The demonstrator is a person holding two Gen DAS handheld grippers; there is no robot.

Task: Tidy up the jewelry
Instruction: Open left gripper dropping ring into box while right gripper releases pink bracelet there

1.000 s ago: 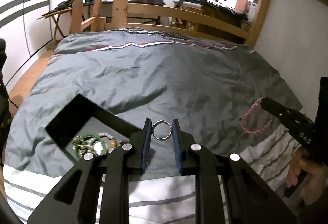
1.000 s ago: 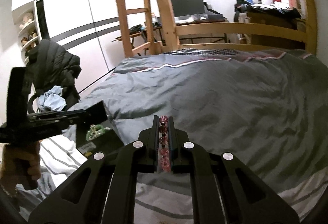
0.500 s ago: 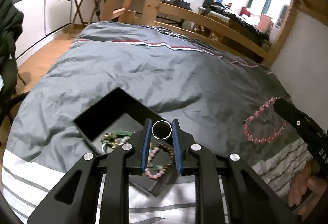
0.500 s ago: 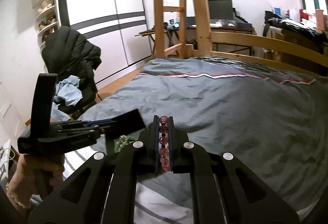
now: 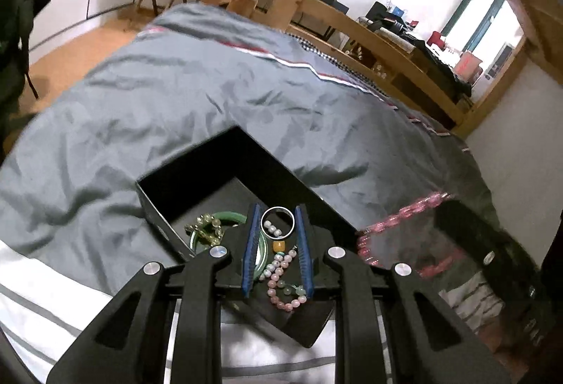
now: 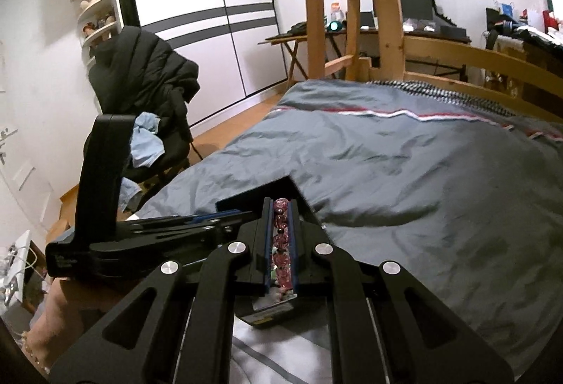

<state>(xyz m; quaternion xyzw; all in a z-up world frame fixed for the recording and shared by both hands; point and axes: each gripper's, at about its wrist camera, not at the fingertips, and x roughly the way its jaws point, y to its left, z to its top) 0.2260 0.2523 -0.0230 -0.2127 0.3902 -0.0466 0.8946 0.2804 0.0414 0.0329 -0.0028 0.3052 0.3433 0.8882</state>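
My left gripper [image 5: 277,224] is shut on a silver ring [image 5: 277,223] and holds it over the open black box [image 5: 211,169] on the bed. The box holds a green bangle [image 5: 230,217], a pale bead bracelet [image 5: 207,225] and a pink and green bead bracelet [image 5: 281,282]. My right gripper [image 6: 281,208] is shut on a pink bead bracelet [image 6: 280,232], which hangs blurred at the right of the left wrist view [image 5: 397,218]. It sits just right of the box [image 6: 281,187], beside the left gripper [image 6: 158,229].
The grey duvet [image 5: 211,95] covers the bed, with a white striped sheet [image 5: 52,296] at the near edge. A wooden ladder and bed frame [image 6: 373,14] stand at the far end. A chair with a black jacket [image 6: 144,81] stands left of the bed.
My left gripper has carried the ring left and down from above the duvet to over the box. My right gripper has swung left toward the box with the pink bracelet.
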